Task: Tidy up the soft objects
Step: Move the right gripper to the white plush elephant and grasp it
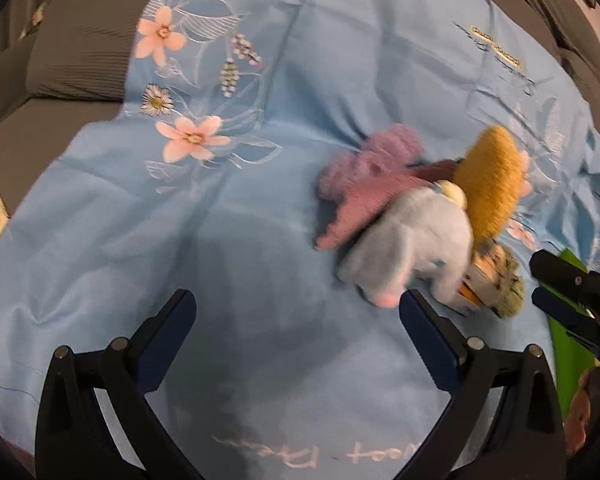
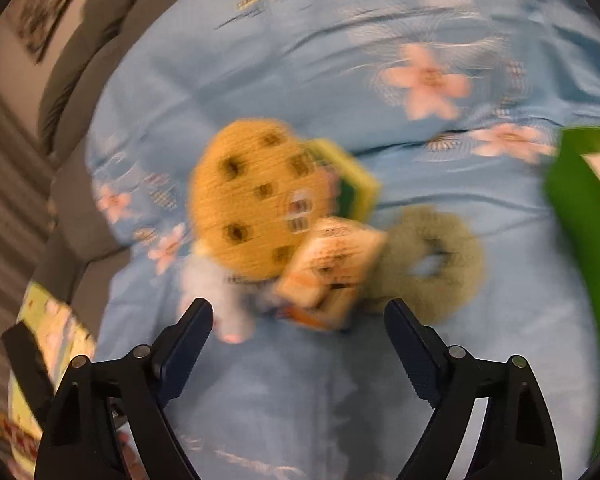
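Note:
A heap of soft toys lies on a light blue flowered sheet [image 1: 260,220]. In the left wrist view it holds a pale blue plush animal [image 1: 412,248], a pink knitted piece [image 1: 364,192], an orange cookie plush [image 1: 488,176] and a small printed box plush [image 1: 480,276]. My left gripper [image 1: 296,312] is open and empty, just left of the heap. In the blurred right wrist view I see the cookie plush [image 2: 256,196], the box plush [image 2: 332,268], a grey-green ring plush [image 2: 432,260] and a yellow-green sponge [image 2: 348,184]. My right gripper [image 2: 298,320] is open and empty, just short of the box plush.
Grey sofa cushions [image 1: 80,52] rise behind the sheet. A green bag or box [image 2: 580,216] stands at the right edge. The right gripper's fingers [image 1: 560,292] show at the right of the left wrist view. A patterned yellow item [image 2: 48,332] lies at the left.

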Motion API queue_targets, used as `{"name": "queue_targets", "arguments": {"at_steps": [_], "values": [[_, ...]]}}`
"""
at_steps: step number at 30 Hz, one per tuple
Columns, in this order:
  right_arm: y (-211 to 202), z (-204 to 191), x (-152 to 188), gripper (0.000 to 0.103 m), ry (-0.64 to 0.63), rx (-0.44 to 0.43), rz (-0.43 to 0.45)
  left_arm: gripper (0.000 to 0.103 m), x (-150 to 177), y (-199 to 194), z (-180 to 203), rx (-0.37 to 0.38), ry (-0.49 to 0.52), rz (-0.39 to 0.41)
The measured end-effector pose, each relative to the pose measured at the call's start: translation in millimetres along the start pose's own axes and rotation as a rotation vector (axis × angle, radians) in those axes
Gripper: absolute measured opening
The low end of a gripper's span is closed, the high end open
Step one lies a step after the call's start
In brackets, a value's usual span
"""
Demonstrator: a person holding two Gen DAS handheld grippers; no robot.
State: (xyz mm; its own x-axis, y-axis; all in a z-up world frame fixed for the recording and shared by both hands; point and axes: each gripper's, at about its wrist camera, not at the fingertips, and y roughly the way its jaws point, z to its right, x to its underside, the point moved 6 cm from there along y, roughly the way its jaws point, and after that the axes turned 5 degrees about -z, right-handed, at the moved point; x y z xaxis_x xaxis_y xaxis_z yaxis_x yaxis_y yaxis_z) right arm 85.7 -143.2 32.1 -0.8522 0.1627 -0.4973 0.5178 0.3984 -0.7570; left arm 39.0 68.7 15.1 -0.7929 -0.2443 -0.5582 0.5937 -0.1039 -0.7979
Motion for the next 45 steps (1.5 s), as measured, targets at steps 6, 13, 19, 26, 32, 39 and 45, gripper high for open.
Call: {"name": "queue_targets", "arguments": {"at_steps": [6,13,19,26,32,39,45], "values": [[50,-61,-11,0.088,-0.048,-0.056,-0.104,0.101,-6,6,-35,-0.004,-0.149,-0.040],[105,-64,-21,0.065,-0.077,0.094,-0.150,0.101,-10,-4,-52,0.000,-0.205,-0.018],[84,-58,-14,0.060,-0.021,-0.011,-0.100,0.101,-11,-6,-54,0.065,-0.246,-0.033],[1,-69,20,0.060,-0.124,-0.123,-0.068,0.101,-12,-6,-57,0.050,-0.261,-0.032],[-38,-33,46,0.061,-0.219,0.195,-0.090,0.101,-10,-7,-52,0.069,-0.252,-0.027],[-9,-23,61,0.062,-0.321,0.382,-0.180,0.101,-7,-3,-43,0.037,-0.192,-0.035],[-8,-55,61,0.080,-0.412,0.276,-0.078,0.101,-8,-4,-47,0.036,-0.201,-0.028]]}}
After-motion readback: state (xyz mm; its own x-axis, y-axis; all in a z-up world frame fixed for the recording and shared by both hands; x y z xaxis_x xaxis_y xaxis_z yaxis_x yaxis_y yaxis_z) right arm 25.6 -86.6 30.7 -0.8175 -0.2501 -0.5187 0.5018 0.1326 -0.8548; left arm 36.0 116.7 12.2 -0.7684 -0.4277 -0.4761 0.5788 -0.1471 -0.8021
